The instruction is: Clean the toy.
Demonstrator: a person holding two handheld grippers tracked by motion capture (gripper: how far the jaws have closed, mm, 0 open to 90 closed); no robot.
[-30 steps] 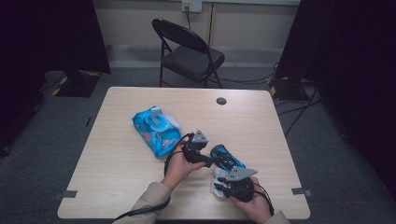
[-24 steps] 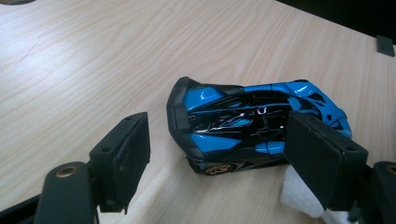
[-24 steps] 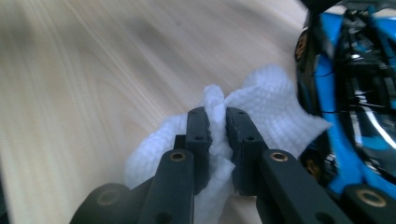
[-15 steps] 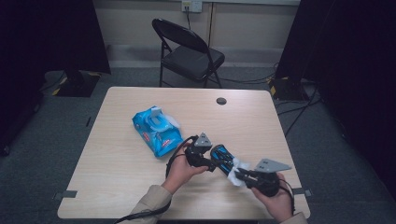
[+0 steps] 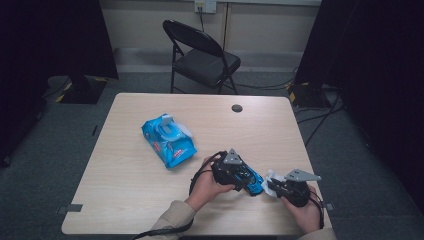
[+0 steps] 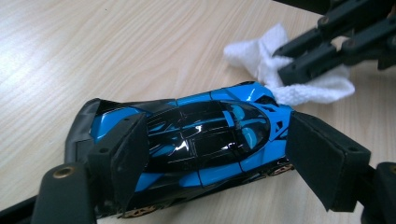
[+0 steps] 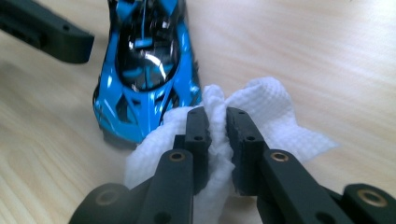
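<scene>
My high camera looks down on the counter [image 5: 150, 200]; both tool cameras sit close, sharing the blue toy car [image 6: 201, 140].

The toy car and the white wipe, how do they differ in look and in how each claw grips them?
The toy car is glossy, hard, blue and black; the white wipe is soft, matte and crumpled. The left claw clamps the toy car across its sides with jaws wide apart, while the right claw pinches a fold of the white wipe with jaws nearly together. Both are gripped low over the wooden table, the wipe touching the car's end.
</scene>
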